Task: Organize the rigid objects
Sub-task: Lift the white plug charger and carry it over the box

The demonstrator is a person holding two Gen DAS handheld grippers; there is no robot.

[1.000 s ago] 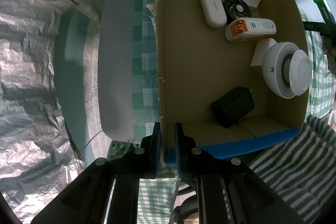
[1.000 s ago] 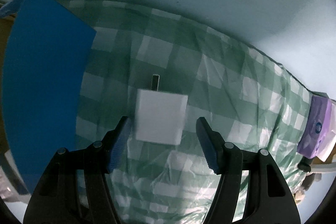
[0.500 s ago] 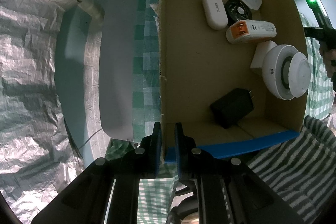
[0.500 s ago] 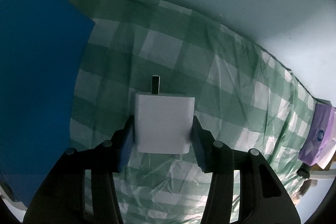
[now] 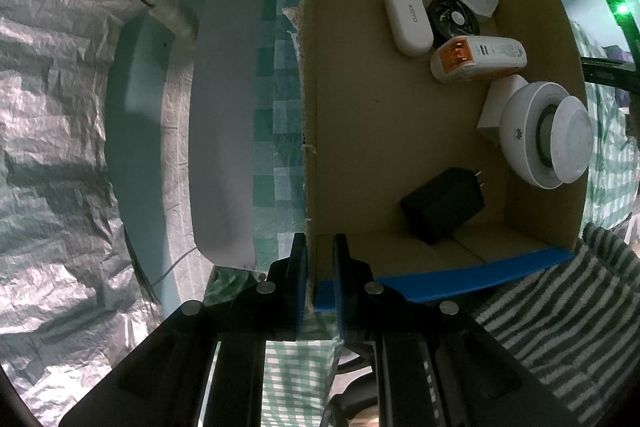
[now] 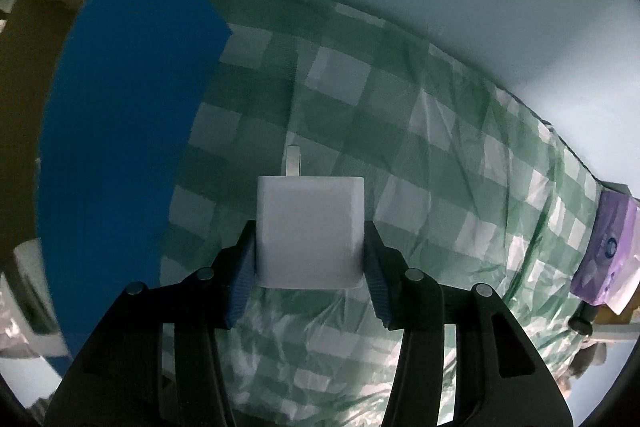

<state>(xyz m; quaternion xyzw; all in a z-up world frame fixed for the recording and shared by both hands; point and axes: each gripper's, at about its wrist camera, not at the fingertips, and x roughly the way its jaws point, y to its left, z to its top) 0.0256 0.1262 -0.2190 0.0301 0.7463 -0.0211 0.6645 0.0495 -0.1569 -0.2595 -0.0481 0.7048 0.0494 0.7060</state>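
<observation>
White charger (image 6: 310, 231), frame centre, clamped between the right gripper (image 6: 308, 259) pads above the checked cloth (image 6: 440, 155). Left gripper (image 5: 319, 279) pinches the cardboard box (image 5: 360, 131) wall at lower centre; black adapter (image 5: 442, 205) lies inside.

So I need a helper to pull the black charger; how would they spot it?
Look inside the cardboard box whose wall the left gripper pinches. The black charger lies alone near the gripper, below the round white router: the only black, block-shaped item, two prongs showing.
</observation>
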